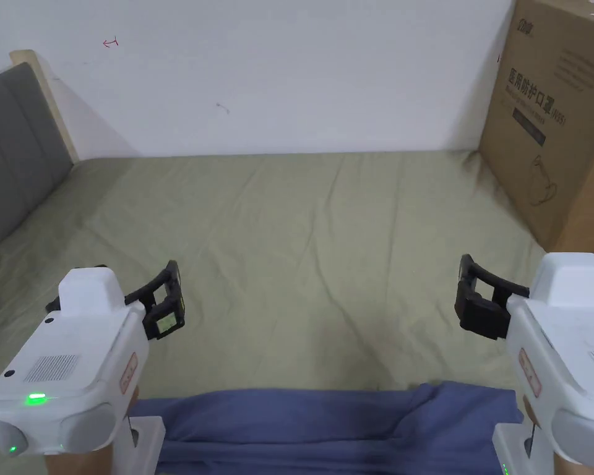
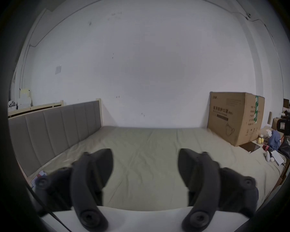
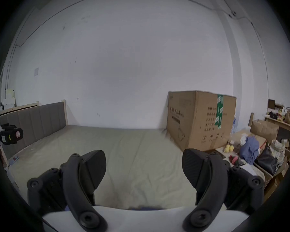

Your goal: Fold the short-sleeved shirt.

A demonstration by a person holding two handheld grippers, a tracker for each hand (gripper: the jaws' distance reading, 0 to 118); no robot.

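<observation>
Lying across the near edge of the bed [image 1: 302,247], a blue short-sleeved shirt [image 1: 327,427] stretches in a rumpled band from left to right, with a raised fold toward its right end. It rests on the olive-green sheet, which is creased but otherwise bare out to the far wall [image 1: 277,74].

Above the sheet, the left gripper [image 1: 169,303] hovers at the near left, just beyond the shirt's left end and apart from it. Its jaws are spread wide with nothing between them, as the left gripper view shows: sheet fills the gap. The right gripper [image 1: 472,303] hangs at the near right, above the sheet past the shirt's right end, also clear of the cloth. Its jaws are likewise spread wide and hold nothing. Both grippers are well apart from each other, pointing toward the far wall.

A grey padded headboard [image 1: 11,161] runs along the left side of the bed. At the far right corner a large cardboard box [image 1: 549,124] stands on the bed against the wall. Beyond it to the right, in the right gripper view, sits a clutter of bags and small items [image 3: 258,152].
</observation>
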